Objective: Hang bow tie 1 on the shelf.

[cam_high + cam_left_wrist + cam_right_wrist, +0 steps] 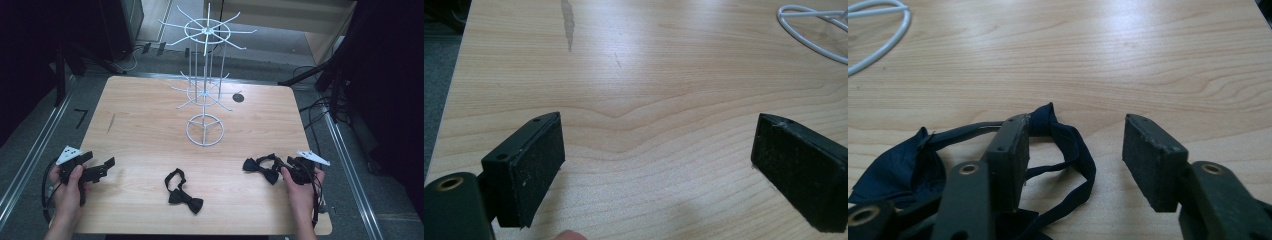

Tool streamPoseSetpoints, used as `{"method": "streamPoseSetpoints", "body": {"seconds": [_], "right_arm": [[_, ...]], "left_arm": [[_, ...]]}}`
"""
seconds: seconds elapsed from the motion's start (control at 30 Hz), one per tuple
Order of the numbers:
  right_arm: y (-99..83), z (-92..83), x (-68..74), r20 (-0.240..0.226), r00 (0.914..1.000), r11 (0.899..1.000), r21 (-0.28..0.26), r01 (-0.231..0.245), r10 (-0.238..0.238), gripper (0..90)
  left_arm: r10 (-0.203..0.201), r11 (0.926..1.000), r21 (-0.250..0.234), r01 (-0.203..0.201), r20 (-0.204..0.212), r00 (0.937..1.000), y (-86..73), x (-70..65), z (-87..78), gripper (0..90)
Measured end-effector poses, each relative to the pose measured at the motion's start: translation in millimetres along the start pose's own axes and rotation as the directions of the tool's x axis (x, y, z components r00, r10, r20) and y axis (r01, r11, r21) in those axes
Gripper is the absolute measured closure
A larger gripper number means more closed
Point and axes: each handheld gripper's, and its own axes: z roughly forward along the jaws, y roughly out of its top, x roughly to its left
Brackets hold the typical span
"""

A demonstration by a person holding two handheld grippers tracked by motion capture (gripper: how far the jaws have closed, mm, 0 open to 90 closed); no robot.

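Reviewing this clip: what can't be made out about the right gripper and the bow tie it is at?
- Right gripper view: part of the bow tie lies behind the right gripper's near jaw; the bottom edge cuts its strap.
- High view: the hand covers much of that gripper; contact is too small to tell.

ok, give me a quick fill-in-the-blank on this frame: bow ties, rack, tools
The number of black bow ties on the table is ___.
The right tool has its jaws apart over the strap of the ___-hand bow tie.
The white wire rack has a base shaped like a ___.
The left tool has jaws that are ___, with bare wood between them.

Missing words: two; right; ring; open
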Motion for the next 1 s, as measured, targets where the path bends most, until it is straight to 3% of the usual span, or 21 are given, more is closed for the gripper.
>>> {"method": "streamPoseSetpoints", "body": {"seconds": [0.3,0.47,0.67,0.7,0.83,1.0], "right_arm": [[-2.4,-1.5,-3.0,0.009,0.9999,0.999,0.033,-0.008,0.008,58.8],[-4.1,-1.0,-3.0,0.015,0.9997,0.998,0.055,0.018,-0.019,67.7],[-6.3,0.4,-2.3,0.022,0.9990,0.997,0.072,0.037,-0.039,81.3],[-6.5,0.3,-2.8,0.022,0.9989,0.996,0.075,0.039,-0.041,87.8],[-6.2,-1.7,-2.3,0.014,0.9988,0.997,0.060,0.046,-0.046,90.0],[-2.3,-10.7,2.9,0.008,0.9977,0.998,-0.004,0.068,-0.068,90.0]], "left_arm": [[-0.001,1.0000,-0.002,0.001,0.001,1.0000,-0.2,0.0,-0.4,7.7],[-0.004,1.0000,0.000,0.004,0.004,1.0000,-0.1,0.6,-0.4,7.7],[-0.006,1.0000,-0.001,0.006,0.003,1.0000,0.0,0.7,-0.4,7.7],[-0.005,1.0000,-0.001,0.005,0.004,1.0000,0.0,0.7,-0.4,7.7],[-0.006,1.0000,-0.001,0.006,0.003,1.0000,0.0,0.7,-0.4,7.7],[-0.006,1.0000,-0.002,0.006,0.003,1.0000,0.0,0.7,-0.4,7.7]]}}
